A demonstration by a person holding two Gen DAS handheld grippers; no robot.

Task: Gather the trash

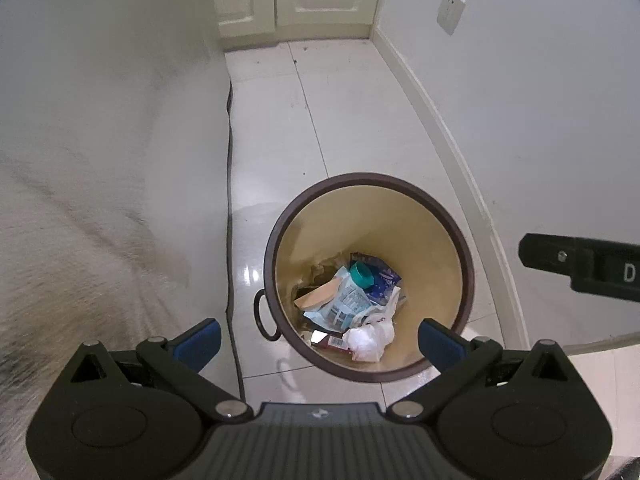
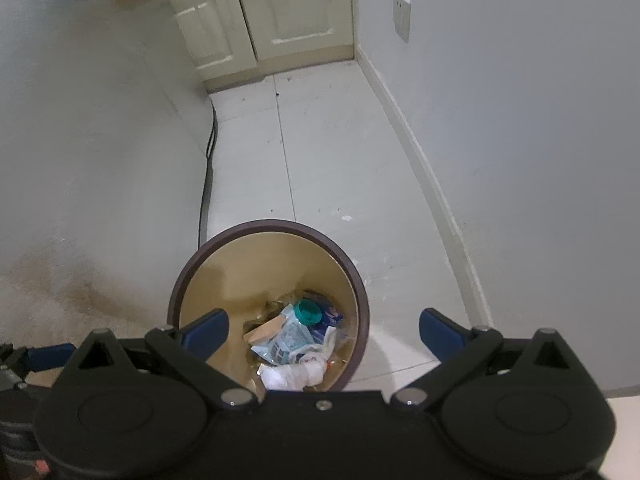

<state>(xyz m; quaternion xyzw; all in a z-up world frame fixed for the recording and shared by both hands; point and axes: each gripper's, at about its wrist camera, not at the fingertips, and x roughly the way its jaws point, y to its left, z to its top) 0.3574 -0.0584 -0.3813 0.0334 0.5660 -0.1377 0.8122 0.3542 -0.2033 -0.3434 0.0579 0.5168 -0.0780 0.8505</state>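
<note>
Blue pads are seen on the black fingers of both tools, and nothing is held between either pair. The left gripper is spread wide and empty. The right gripper is likewise spread as wide as it is seen to go, with nothing between its pads.

Just beyond and below both pairs of fingers, a round trash bin is stood on the floor. Its rim is a dark brown band, its inner wall smooth and tan, and a dark loop handle is fixed to its outer wall.

At the bottom of the bin, loose trash is piled: a crumpled white plastic bag nearest the fingers, then a pale blue printed wrapper, a flat tan card piece, and a teal round cap on a dark blue packet.

All of it is judged light, soft and crinkly; thin film would likely slip, so a bunched fold would best be pinched. The bin is judged stiff and light, best taken by rim or handle.

Farther off, glossy white tiles, a pale wall with a wall socket, and cream cupboard doors are seen.
</note>
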